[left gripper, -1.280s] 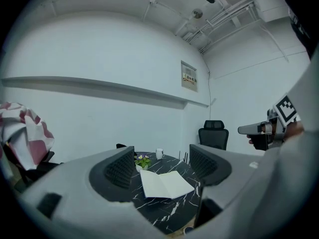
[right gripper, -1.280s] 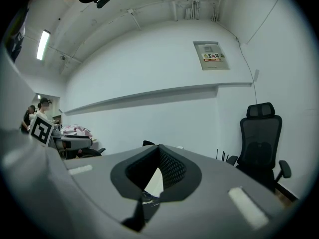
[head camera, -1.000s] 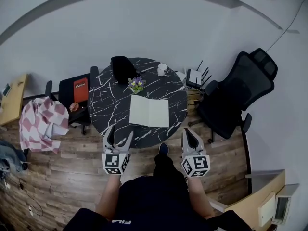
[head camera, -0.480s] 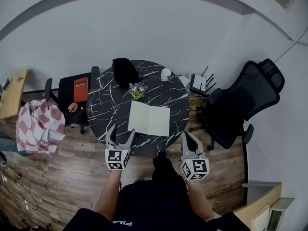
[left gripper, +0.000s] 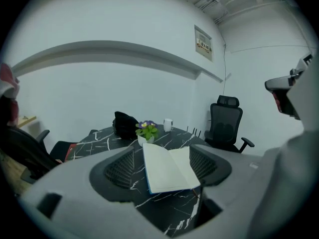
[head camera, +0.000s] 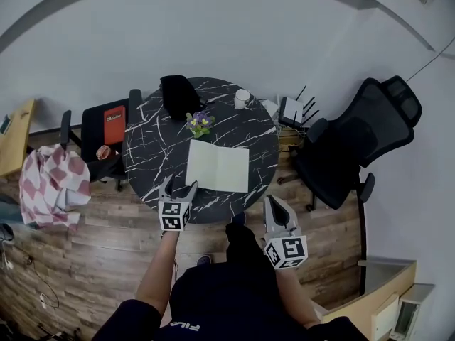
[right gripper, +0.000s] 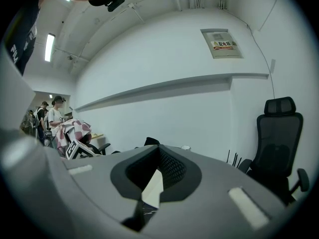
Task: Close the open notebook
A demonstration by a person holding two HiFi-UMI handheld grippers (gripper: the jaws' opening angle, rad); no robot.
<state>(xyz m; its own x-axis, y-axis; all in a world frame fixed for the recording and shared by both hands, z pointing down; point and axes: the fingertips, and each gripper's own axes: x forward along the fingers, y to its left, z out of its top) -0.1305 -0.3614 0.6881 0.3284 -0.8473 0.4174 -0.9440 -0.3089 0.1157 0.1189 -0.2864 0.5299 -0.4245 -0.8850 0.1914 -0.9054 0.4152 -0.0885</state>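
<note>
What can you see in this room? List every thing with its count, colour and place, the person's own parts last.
table: one, black marble, centre.
notebook: one, open, pale pages, on the table's near side.
flower pot: one, purple and yellow blooms, behind the notebook.
cup: one, white, table's far edge.
bag: one, black, table's far left.
office chair: one, black, right of the table.
router: one, white, between table and office chair.
side chair: one, black, left of the table.
red book: one, on the side chair.
checked cloth: one, pink and white, far left.
left hand-held gripper: one, grey, jaws apart, empty, by the table's near edge.
right hand-held gripper: one, grey, jaws together, empty, short of the table.
</note>
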